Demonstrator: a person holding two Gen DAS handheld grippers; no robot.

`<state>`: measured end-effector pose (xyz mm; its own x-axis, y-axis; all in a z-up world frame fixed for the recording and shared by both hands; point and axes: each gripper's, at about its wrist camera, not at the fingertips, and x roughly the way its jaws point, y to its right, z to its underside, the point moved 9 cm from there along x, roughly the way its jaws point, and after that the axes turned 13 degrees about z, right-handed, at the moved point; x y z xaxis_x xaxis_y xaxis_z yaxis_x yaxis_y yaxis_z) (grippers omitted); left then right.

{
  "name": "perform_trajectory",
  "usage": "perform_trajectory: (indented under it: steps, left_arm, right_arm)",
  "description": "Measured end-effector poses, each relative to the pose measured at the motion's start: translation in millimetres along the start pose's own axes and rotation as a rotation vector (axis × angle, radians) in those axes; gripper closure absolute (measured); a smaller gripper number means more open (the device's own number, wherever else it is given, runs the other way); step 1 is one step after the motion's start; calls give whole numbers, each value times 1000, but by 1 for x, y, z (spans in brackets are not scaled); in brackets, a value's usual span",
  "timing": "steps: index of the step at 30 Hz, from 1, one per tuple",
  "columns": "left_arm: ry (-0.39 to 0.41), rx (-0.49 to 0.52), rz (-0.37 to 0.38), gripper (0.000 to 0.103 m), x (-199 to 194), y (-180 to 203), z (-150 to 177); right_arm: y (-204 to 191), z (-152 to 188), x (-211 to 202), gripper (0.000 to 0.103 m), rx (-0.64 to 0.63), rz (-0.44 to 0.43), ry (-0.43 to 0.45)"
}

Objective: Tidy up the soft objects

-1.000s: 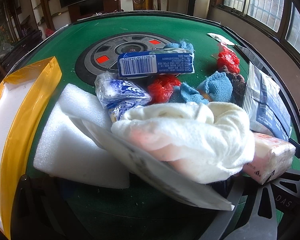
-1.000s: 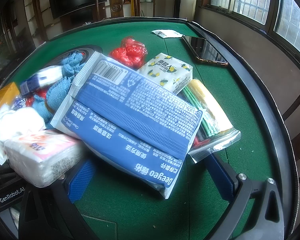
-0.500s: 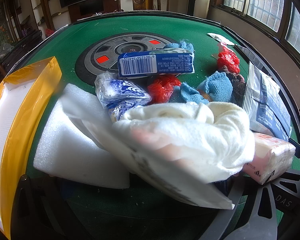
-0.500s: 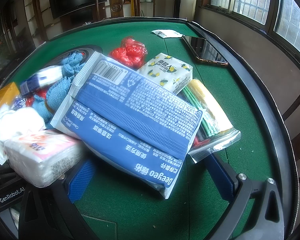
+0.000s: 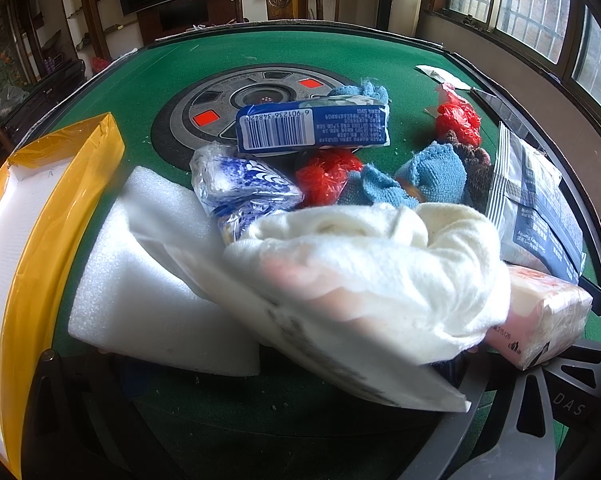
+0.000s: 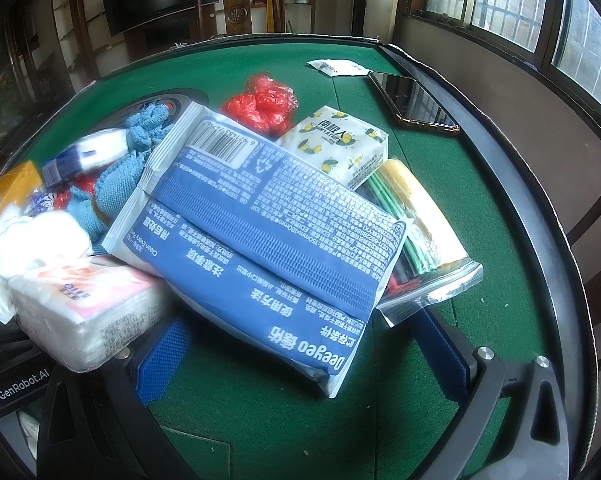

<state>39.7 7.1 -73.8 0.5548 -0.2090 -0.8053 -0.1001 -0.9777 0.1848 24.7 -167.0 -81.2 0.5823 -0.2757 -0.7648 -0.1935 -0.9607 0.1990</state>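
A pile of soft objects lies on the green table (image 5: 148, 80). In the left wrist view a bagged white towel (image 5: 364, 280) sits close in front, blurred, over white foam sheets (image 5: 148, 296). The left gripper's fingertips are hidden under them. Behind lie a blue-white packet (image 5: 240, 188), a blue tissue pack (image 5: 312, 128), red bags (image 5: 324, 176) and blue cloths (image 5: 432, 172). In the right wrist view my right gripper (image 6: 300, 344) is open, its blue pads either side of the big blue wipes pack (image 6: 268, 232). A pink tissue pack (image 6: 84, 312) lies at its left.
A yellow-rimmed white tray (image 5: 32, 248) stands at the left in the left wrist view. In the right wrist view a lemon-print tissue pack (image 6: 336, 144), a zip bag of sticks (image 6: 420, 236), a phone (image 6: 412, 100) and a small white packet (image 6: 336, 67) lie toward the raised table rim.
The bagged white towel has shifted slightly and looks motion-blurred now. The right gripper and the wipes pack have not moved.
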Motion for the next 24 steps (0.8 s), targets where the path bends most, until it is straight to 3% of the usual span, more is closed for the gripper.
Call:
perform_trajectory:
  steps: [11, 14, 17, 24]
  left_arm:
    - [-43, 24, 29, 0, -5, 3, 8]
    - [-34, 27, 24, 0, -5, 3, 7]
    - [-32, 35, 27, 0, -4, 4, 6]
    - [-37, 57, 53, 0, -2, 5, 1]
  right_arm:
    - [-4, 0, -1, 1, -3, -3, -14]
    - [-4, 2, -2, 1, -54, -43, -71]
    - [-1, 8, -3, 1, -55, -25, -107]
    - [-1, 15, -10, 1, -48, -13, -76]
